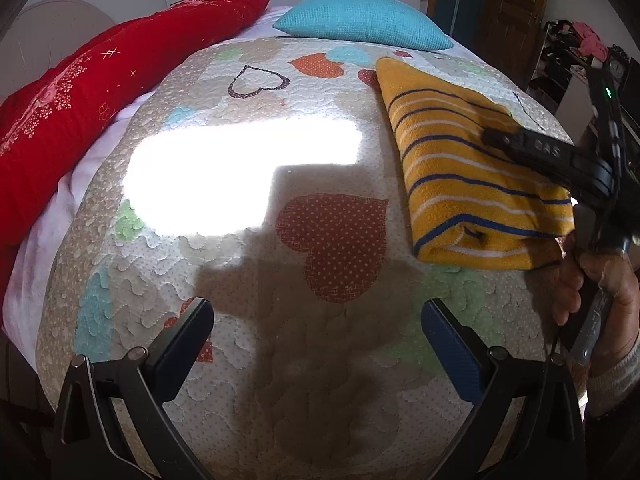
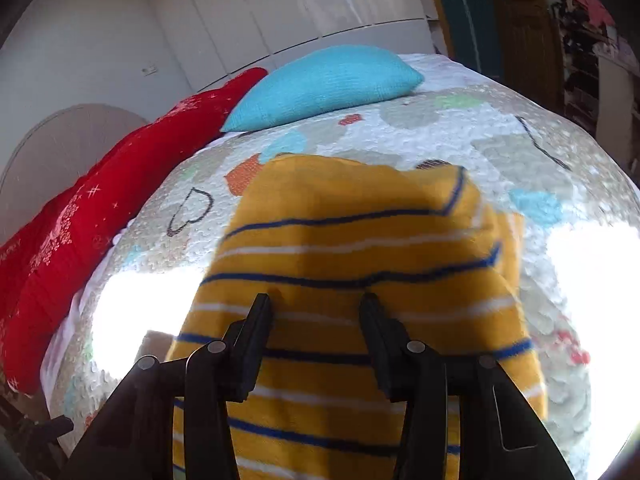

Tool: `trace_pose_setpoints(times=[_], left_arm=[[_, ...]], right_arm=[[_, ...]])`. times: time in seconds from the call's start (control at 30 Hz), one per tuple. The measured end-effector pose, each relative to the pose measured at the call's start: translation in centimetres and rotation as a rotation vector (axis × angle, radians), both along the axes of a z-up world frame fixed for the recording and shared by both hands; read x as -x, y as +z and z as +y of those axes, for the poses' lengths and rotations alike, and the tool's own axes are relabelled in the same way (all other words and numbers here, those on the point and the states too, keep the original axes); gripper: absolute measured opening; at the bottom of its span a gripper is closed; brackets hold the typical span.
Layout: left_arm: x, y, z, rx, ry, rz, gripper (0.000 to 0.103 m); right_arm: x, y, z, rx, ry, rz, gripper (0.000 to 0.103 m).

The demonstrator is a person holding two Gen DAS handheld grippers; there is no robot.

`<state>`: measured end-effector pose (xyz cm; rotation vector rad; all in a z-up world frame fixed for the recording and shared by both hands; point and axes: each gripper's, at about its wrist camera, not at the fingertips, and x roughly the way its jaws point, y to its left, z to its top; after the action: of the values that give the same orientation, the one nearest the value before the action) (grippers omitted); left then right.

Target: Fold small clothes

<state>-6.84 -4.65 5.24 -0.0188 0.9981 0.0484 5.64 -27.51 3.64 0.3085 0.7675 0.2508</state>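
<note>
A yellow garment (image 1: 460, 184) with blue and white stripes lies folded into a thick rectangle at the right of the heart-patterned quilt (image 1: 280, 92). In the right wrist view the same garment (image 2: 360, 240) fills the middle. My right gripper (image 2: 316, 300) hovers over its top layer with its fingers apart and no cloth pinched between them. One right finger (image 1: 532, 150) shows in the left wrist view, lying across the garment's top. My left gripper (image 1: 316, 306) stands wide open over bare quilt, left of the garment, with nothing in it.
A red blanket (image 1: 80, 100) runs along the bed's left side and a blue pillow (image 1: 360, 20) lies at the far end. A person's hand (image 1: 612, 292) grips the right tool's handle. Bright sunlight falls on the quilt. Shelves and a door stand at the far right.
</note>
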Motion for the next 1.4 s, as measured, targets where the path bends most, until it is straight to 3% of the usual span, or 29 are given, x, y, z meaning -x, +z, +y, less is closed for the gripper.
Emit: trace_pose_setpoints(times=[0.1,0.2,0.3,0.4,0.53,0.6,0.67,0.9,1.17,1.27,1.4], left_arm=[[-0.3,-0.5,0.8,0.012,0.005,0.003,0.103],[-0.4,-0.9,0.2,0.015,-0.019,0.009,0.103],[-0.2,-0.8,-0.9,0.009,-0.046,0.006,0.103],[0.5,-0.2,-1.7,-0.023,-0.063,-0.016,0.103],[1.4,0.7,-1.5,-0.072,-0.048,-0.054,0.103],[1.5,0.8,-1.2,-0.075,-0.042,-0.060,0.103],[1.4,0.5,-1.0,-0.078,-0.038,-0.056,0.103],[1.5,-0.6,-3.0,-0.055,-0.084,-0.023,0.103],[1.7,-2.7,-3.8,-0.060,-0.100,0.037,0.103],[1.3,-4.7,-3.4,-0.039,-0.089,0.103,0.103],[1.3,-5.1,-2.8,-0.004,-0.067,0.098,0.103]], right_arm=[[3.5,-1.9,-4.0,-0.017,-0.061,0.031,0.048],[5.4,-1.0,-5.5,0.041,-0.128,0.082,0.049],[5.5,2.2,-5.0,0.061,-0.153,0.015,0.056],[4.0,3.5,-3.6,0.000,-0.103,-0.033,0.061],[2.1,-0.9,-1.9,0.010,-0.075,0.125,0.062],[4.4,-1.1,-1.5,0.073,-0.065,0.052,0.063],[6.4,-1.2,-1.3,0.150,-0.051,0.075,0.071],[12.9,-1.1,-3.3,0.182,-0.089,0.071,0.073],[13.9,-1.6,-4.7,0.134,-0.145,0.065,0.074],[13.9,-2.4,-4.7,0.155,-0.152,0.082,0.074],[14.3,-2.6,-3.8,0.214,-0.140,0.070,0.080]])
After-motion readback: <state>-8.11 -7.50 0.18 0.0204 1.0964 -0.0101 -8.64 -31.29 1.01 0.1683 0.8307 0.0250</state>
